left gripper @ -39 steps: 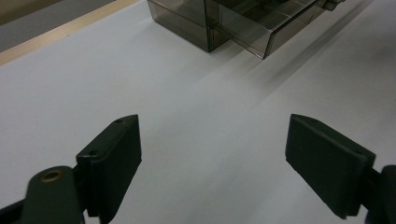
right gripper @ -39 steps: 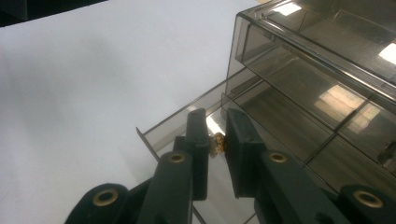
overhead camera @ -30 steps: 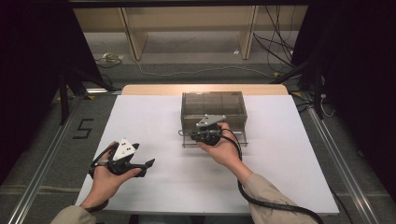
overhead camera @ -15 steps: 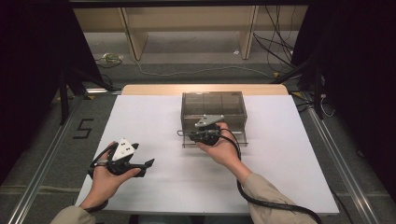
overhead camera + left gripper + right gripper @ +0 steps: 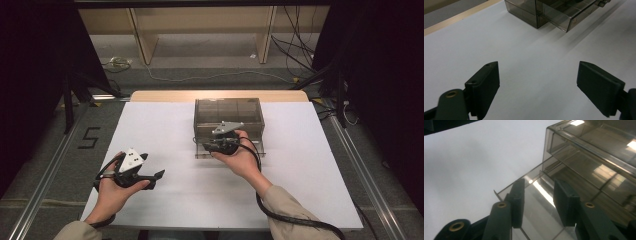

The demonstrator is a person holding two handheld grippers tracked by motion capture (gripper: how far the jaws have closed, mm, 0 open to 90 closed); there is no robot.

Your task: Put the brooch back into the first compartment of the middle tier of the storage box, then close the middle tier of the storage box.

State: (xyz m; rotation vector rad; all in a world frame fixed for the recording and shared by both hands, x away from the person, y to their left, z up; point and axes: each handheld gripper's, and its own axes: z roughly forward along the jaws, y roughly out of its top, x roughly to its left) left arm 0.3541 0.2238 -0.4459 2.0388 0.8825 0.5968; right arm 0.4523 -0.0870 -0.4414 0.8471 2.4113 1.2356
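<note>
The smoky clear drawer box (image 5: 228, 116) stands at the middle of the white desk (image 5: 160, 125), and its lower drawer (image 5: 227, 150) is pulled partway out toward the person, so the opening looks largely done. The right hand-held gripper (image 5: 537, 202) sits at that drawer's front edge; its jaws have just been opening and now stand apart around the thin wall without pressing it. The left hand-held gripper (image 5: 537, 82) hovers wide and empty over bare desk well to the left, and whether the drawer needs pulling further I cannot tell.

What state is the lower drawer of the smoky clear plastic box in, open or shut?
Open. The lower drawer juts out from the smoky clear plastic box toward the person; the left gripper view shows it protruding past the box front.
</note>
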